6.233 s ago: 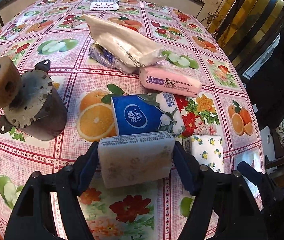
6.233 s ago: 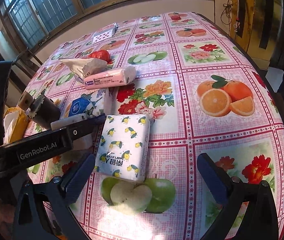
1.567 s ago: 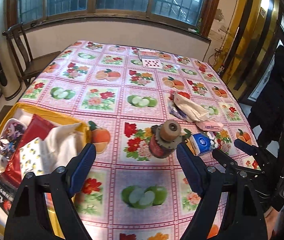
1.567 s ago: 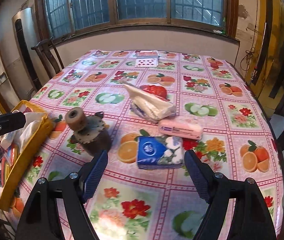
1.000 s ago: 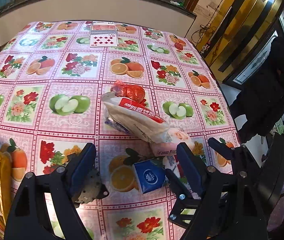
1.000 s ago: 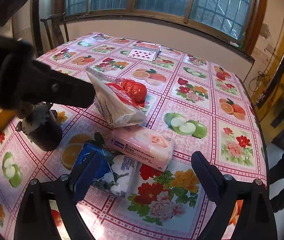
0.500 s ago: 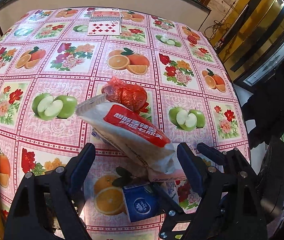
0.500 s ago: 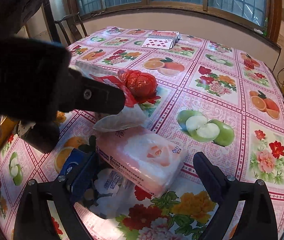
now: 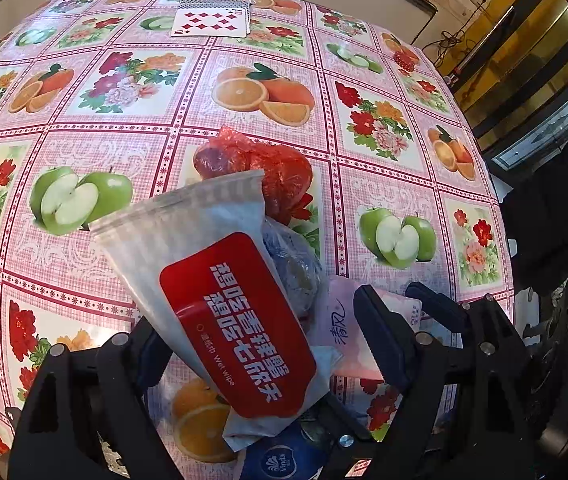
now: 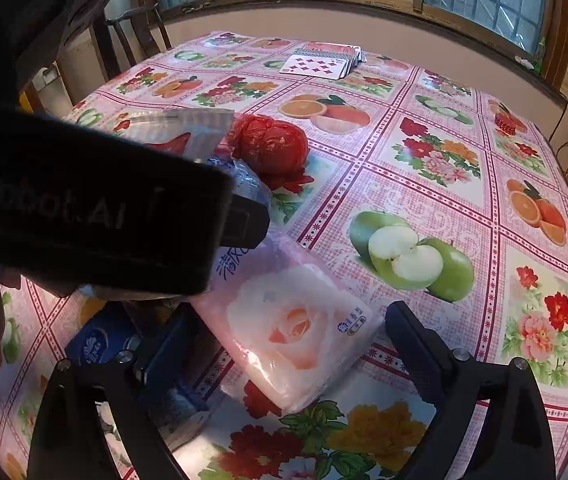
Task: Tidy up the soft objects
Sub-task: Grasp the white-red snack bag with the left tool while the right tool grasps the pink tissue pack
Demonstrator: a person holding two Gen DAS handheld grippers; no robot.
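Where the tabletop (image 9: 364, 60) holds a pile, left tool (image 9: 260, 344) spread wide, straddling wipes pack (image 9: 240, 332). Right tool (image 10: 284, 344) likewise released around pink tissues (image 10: 296, 328).

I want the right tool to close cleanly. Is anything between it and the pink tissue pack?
Nothing visible. The right tool is open with the pink tissue pack between its fingers. The left tool's body hangs just above the pack's far end, not in the gap.
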